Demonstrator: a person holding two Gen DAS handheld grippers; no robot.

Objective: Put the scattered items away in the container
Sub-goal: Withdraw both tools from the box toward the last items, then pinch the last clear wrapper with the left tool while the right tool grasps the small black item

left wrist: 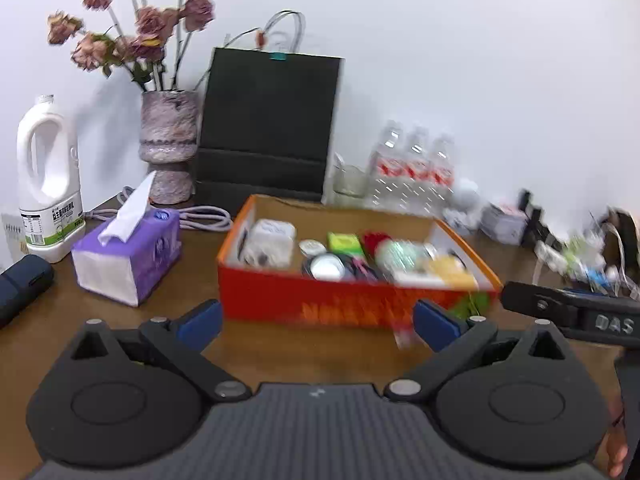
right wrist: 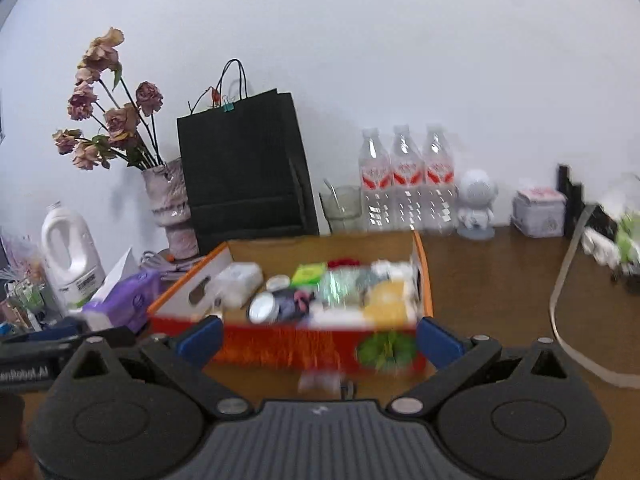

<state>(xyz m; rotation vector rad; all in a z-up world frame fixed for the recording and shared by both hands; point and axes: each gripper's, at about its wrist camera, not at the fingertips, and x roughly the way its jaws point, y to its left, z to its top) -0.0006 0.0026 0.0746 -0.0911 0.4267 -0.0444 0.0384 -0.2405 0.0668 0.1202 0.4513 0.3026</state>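
An open red-orange cardboard box (left wrist: pixel 304 300) stands on the brown table and holds several small items: a white pouch (left wrist: pixel 272 242), a round tin (left wrist: pixel 326 266), a green packet (left wrist: pixel 345 242), a yellow item (left wrist: pixel 452 268). My left gripper (left wrist: pixel 318 324) is open and empty, just in front of the box. My right gripper (right wrist: pixel 320 342) is open and empty, also in front of the box (right wrist: pixel 280 344). A small clear wrapped item (right wrist: pixel 320 382) lies on the table between the right fingers; it also shows in the left wrist view (left wrist: pixel 404 336), blurred.
A purple tissue box (left wrist: pixel 128 256), white jug (left wrist: pixel 48 184), vase of dried flowers (left wrist: pixel 168 140) and black paper bag (left wrist: pixel 268 128) stand left and behind. Water bottles (right wrist: pixel 408 184), a glass (right wrist: pixel 342 208), a white figurine (right wrist: pixel 476 204) and a tin (right wrist: pixel 538 212) line the wall.
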